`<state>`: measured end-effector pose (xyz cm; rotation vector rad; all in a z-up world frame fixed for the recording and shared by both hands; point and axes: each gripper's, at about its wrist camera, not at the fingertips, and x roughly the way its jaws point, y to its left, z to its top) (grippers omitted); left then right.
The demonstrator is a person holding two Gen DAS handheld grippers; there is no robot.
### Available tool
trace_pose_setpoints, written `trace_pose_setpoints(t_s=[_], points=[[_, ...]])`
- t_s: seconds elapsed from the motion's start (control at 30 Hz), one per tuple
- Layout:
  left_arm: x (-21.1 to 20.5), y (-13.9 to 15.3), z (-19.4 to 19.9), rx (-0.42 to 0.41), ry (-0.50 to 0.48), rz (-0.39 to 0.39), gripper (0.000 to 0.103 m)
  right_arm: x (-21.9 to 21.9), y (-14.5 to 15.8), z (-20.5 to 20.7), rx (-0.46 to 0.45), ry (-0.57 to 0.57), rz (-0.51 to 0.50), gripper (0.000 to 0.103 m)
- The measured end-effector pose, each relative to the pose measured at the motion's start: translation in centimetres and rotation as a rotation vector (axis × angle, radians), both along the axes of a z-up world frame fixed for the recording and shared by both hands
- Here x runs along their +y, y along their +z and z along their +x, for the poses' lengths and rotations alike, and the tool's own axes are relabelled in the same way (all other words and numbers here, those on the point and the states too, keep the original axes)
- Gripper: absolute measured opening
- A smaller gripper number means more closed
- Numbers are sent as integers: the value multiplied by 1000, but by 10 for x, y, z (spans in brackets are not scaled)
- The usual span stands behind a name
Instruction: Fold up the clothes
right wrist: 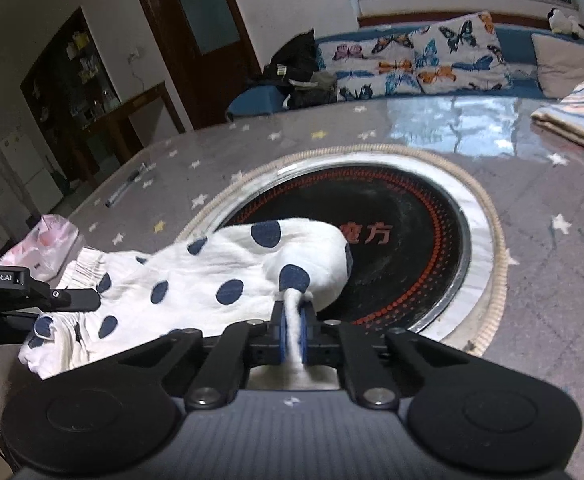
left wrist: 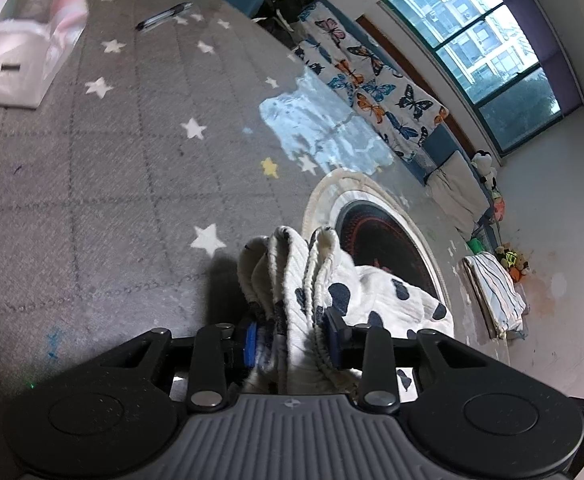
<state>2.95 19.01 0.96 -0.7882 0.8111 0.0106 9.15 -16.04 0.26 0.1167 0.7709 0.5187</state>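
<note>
Hand-held gripper (right wrist: 293, 330) clamping spotted garment (right wrist: 219, 268)

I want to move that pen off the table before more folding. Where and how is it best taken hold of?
Grip the pen across the middle of its barrel, coming straight down from above, fingers either side. It lies flat and alone on the star-patterned tablecloth, so only the top is open. Both grippers are busy with the spotted garment.
</note>
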Motion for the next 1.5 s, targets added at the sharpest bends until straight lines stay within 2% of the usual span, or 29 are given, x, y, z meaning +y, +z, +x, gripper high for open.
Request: trace_pose_setpoints(t_s=[0.3, 0.57, 0.73, 0.9, 1.1, 1.5], points=[[-35, 24, 13, -46, -88, 36, 34, -33, 30, -20, -102, -69, 17, 5], [-108, 41, 48, -90, -236, 49, 33, -99, 62, -36, -194, -222, -3, 5], [-161, 44, 71, -103, -324, 41, 33, -143, 73, -43, -219, -310, -30, 5], [-206, 38, 92, -89, -396, 42, 33, -189, 69, -44, -209, -390, -58, 5], [-249, 28, 110, -68, -452, 59, 33, -225, 57, -38, -181, -446, -76, 5], [-286, 13, 131, -31, -505, 131, 34, -258, 32, -21, -129, -495, -79, 5]])
